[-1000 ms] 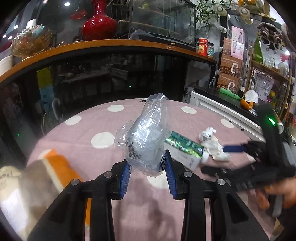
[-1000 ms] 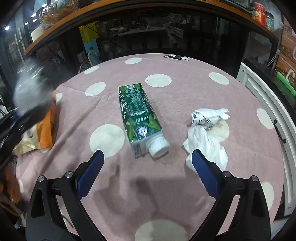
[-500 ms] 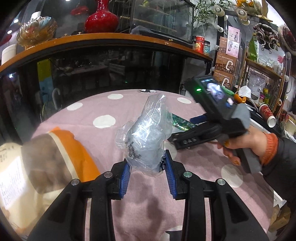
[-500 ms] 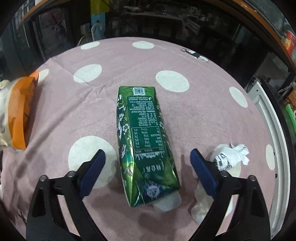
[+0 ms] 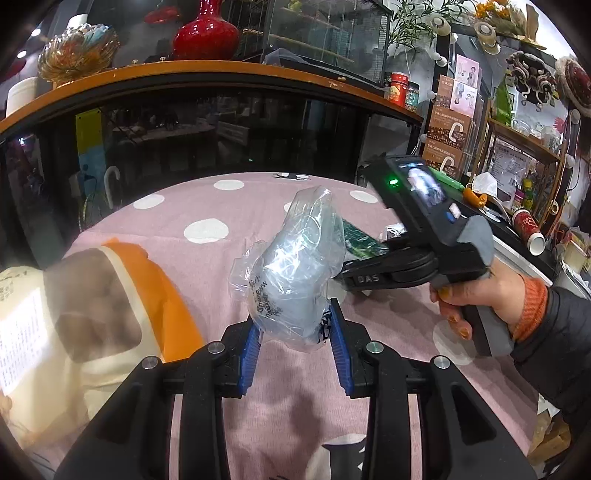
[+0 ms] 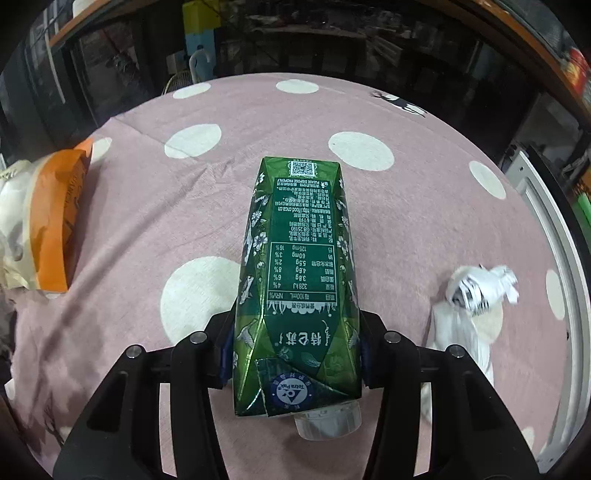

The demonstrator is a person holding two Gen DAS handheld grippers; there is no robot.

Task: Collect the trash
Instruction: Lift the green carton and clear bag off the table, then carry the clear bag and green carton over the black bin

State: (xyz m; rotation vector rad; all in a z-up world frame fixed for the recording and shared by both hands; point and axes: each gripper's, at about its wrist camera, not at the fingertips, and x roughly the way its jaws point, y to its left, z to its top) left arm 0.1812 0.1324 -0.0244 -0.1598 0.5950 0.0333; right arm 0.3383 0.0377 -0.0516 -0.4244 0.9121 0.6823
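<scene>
While the left claw (image 5: 293, 343) pinches a crumpled clear plastic bag (image 5: 295, 269) above the pink dotted surface (image 6: 332, 110), the right claw (image 6: 291, 354), jaws just closing, clamps the green drink carton (image 6: 299, 266) lying there, beside crumpled tissue (image 6: 476, 295).

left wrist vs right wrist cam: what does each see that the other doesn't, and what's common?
Left wrist only: left claw shut on a crumpled clear plastic bag, the hand holding the right tool, a red vase on the shelf.

Right wrist only: right claw, whose jaws have just been closing, now against the sides of the green carton; crumpled white paper beside it.

Both: pink dotted tablecloth, orange-and-cream bag, and the carton, only partly seen from the left.
</scene>
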